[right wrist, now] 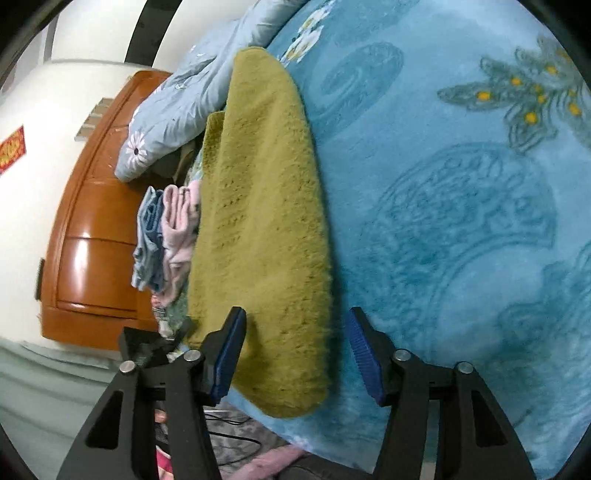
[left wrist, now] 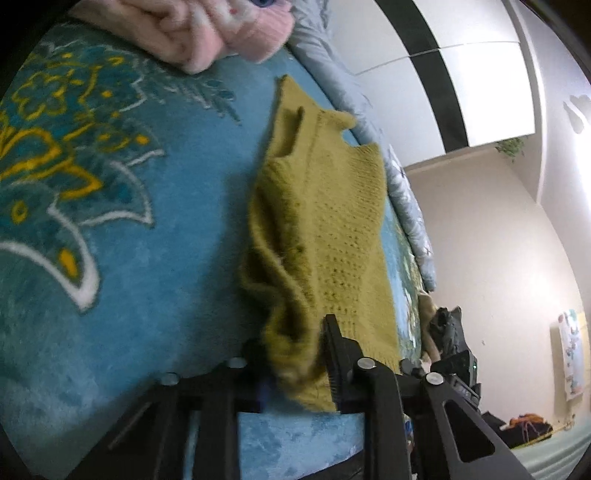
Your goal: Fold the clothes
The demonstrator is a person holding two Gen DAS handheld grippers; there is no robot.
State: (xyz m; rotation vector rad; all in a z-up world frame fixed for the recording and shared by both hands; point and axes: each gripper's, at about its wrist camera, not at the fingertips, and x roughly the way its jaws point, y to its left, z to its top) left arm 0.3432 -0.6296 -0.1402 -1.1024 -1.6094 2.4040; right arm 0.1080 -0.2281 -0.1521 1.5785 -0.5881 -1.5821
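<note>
An olive-yellow knit sweater [left wrist: 328, 229] lies on a teal patterned blanket [left wrist: 147, 258]. My left gripper [left wrist: 295, 362] is shut on a bunched edge of the sweater, which is lifted slightly at the near end. In the right wrist view the sweater [right wrist: 266, 221] lies folded in a long strip on the blanket [right wrist: 461, 240]. My right gripper [right wrist: 295, 350] is open, its blue-padded fingers [right wrist: 364, 350] straddling the sweater's near end without closing on it.
A pink folded garment [left wrist: 221, 33] lies at the far end of the blanket. A light blue floral quilt [right wrist: 192, 99] runs along the bed's edge. Blue and pink folded clothes [right wrist: 166, 240] lie beside a brown wooden headboard [right wrist: 96, 240].
</note>
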